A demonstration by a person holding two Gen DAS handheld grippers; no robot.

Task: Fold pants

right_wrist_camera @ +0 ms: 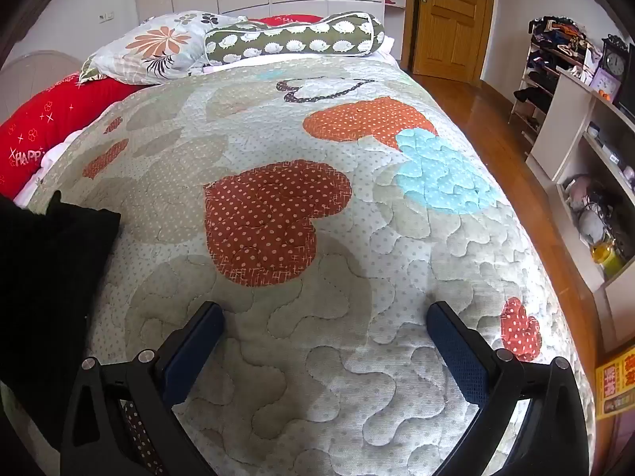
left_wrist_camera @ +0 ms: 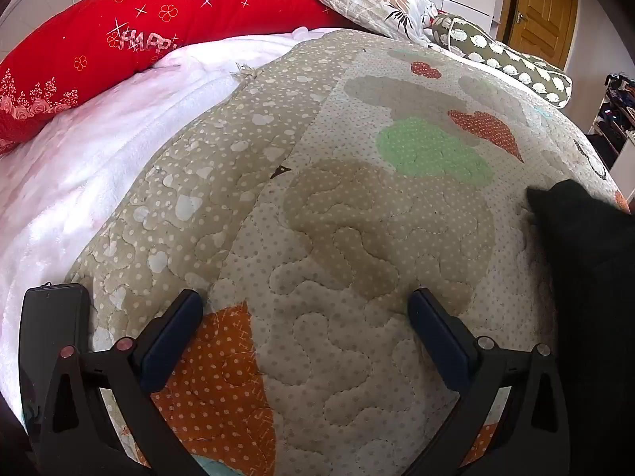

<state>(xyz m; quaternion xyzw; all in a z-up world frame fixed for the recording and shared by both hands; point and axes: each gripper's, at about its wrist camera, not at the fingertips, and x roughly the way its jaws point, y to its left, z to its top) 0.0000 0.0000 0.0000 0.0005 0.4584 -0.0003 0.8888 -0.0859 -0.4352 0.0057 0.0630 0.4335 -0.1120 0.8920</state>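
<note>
The black pants (left_wrist_camera: 587,261) lie on the quilted bed cover (left_wrist_camera: 337,238), showing only as a dark mass at the right edge of the left wrist view. In the right wrist view the pants (right_wrist_camera: 47,277) fill the left edge. My left gripper (left_wrist_camera: 305,301) hovers over bare quilt with its jaws wide open, well to the left of the pants. Over the quilt (right_wrist_camera: 357,238) my right gripper (right_wrist_camera: 325,313) is open too, the pants off to its left. Neither holds anything. Most of the garment is out of frame.
A black phone (left_wrist_camera: 51,317) lies on the white blanket (left_wrist_camera: 79,166) by the left gripper. A red pillow (left_wrist_camera: 119,39), a floral pillow (right_wrist_camera: 158,47) and a green bolster (right_wrist_camera: 293,39) lie at the head. Wooden floor (right_wrist_camera: 508,150), shelves (right_wrist_camera: 587,150) and a door (right_wrist_camera: 448,12) are right of the bed.
</note>
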